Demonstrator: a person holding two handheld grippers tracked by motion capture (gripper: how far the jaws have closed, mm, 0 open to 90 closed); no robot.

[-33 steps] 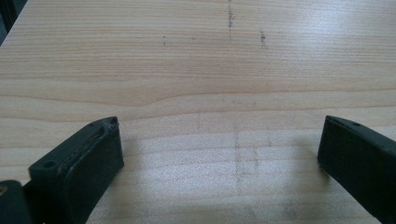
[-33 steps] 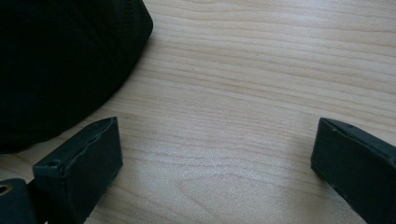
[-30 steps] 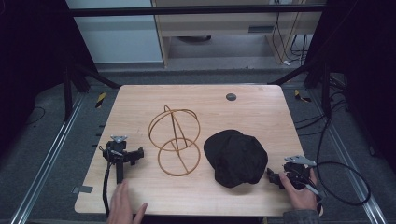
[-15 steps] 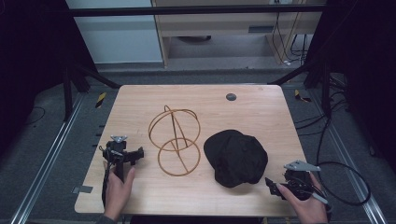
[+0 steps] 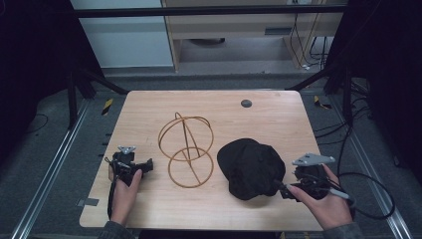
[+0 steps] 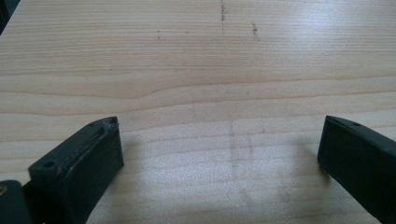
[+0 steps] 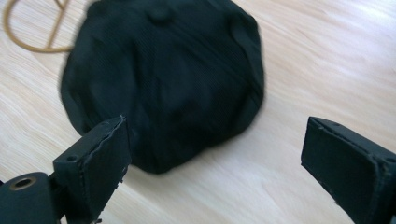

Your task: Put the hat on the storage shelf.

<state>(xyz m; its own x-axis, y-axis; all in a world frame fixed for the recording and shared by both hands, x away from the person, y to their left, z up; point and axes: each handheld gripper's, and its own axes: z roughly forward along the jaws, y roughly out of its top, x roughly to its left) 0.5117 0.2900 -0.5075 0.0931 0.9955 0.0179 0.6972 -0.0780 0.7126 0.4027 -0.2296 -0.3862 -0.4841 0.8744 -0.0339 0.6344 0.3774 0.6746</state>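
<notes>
On the wooden table (image 5: 149,214) a black cap (image 5: 251,168) lies flat at the right side, with its crown up, and just beside it to the left stands a thin wire frame (image 5: 186,149) made of rings – it is near the cap but does not touch it. A small dark round thing (image 5: 246,103) sits far from them, close to the far edge of the table. The right gripper (image 5: 284,189) is held in the person's right hand (image 5: 326,204) at the near right corner, just beside the near right edge of the cap. In the right gripper view its two black jaws stand wide apart and hold nothing; the cap (image 7: 163,79) lies in front of them, partly behind the left jaw, and a piece of the wire frame (image 7: 32,28) shows at the top left corner. The left gripper (image 5: 148,164) rests low over the table at the near left side, well apart from the cap, with the left hand (image 5: 124,191) on it. In the left gripper view its jaws are also wide open – between them there is only bare wood (image 6: 219,93), and they grip nothing.
</notes>
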